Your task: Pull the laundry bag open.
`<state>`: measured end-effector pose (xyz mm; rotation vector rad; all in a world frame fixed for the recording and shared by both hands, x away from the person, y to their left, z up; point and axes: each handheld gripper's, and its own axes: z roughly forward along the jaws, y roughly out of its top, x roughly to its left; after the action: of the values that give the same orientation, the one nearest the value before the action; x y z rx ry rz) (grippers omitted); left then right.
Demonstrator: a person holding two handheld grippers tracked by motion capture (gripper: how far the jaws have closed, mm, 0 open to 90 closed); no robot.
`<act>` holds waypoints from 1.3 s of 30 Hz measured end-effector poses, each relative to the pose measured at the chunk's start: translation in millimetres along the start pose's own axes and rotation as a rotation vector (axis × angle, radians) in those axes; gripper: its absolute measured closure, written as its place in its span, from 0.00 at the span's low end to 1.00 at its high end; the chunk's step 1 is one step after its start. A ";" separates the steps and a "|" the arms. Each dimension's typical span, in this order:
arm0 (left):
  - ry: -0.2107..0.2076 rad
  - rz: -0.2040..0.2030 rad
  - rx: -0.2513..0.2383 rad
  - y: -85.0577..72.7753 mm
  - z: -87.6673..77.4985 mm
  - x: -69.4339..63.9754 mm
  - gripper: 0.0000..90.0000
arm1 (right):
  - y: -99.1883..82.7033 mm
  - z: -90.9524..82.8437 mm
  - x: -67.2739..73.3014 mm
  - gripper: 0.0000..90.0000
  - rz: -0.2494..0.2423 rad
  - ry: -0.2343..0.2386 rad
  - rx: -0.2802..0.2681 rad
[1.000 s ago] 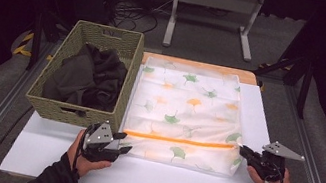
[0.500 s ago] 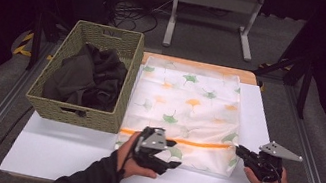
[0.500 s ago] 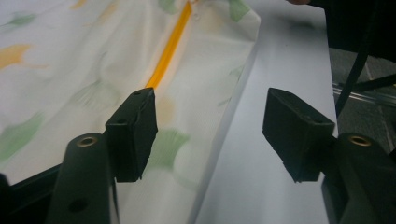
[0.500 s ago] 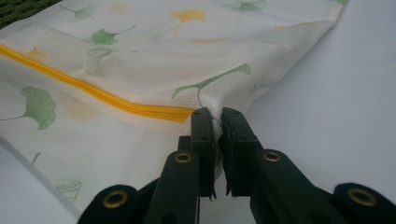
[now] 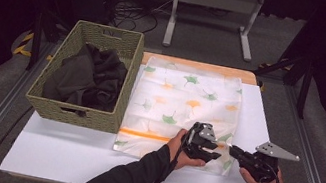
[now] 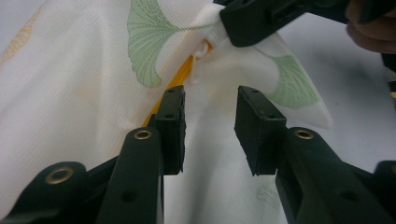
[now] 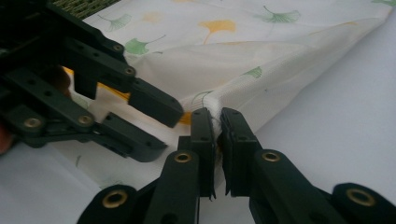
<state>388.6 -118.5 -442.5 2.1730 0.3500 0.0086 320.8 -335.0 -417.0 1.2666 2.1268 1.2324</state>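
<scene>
Right hand-held gripper [image 7: 217, 122] pinches one bag [image 5: 184, 100]; left hand-held gripper [image 6: 208, 123] hangs unclenched over it, jaws just narrowing. One basket [image 5: 77, 107] stands beside.

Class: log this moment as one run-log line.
right gripper: shut on mesh bag edge | left gripper: open over bag, jaws just closing | basket: untouched

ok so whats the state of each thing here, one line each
mesh laundry bag: flat on the white board, orange zipper along its near end, near right corner pinched up
right gripper: shut on the bag's corner fabric
left gripper: jaws apart and just been closing, over the bag beside the zipper, not pressing on it
wicker basket: upright beside the bag, holding dark crumpled clothes
</scene>
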 end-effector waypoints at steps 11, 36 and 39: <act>0.029 -0.057 -0.054 -0.4 5.4 6.3 0.87 | 0.6 2.7 4.0 0.94 0.005 0.028 -0.003; 0.000 -0.047 -0.083 -4.3 9.3 4.2 0.86 | -0.4 0.3 3.3 0.94 0.023 0.060 -0.026; 0.004 -0.040 -0.092 -3.2 9.4 3.0 0.85 | 0.0 -1.2 2.2 0.94 0.028 0.069 -0.032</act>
<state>392.0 -123.5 -451.0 2.0752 0.3875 0.0065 318.9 -333.7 -416.1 1.2614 2.1350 1.3344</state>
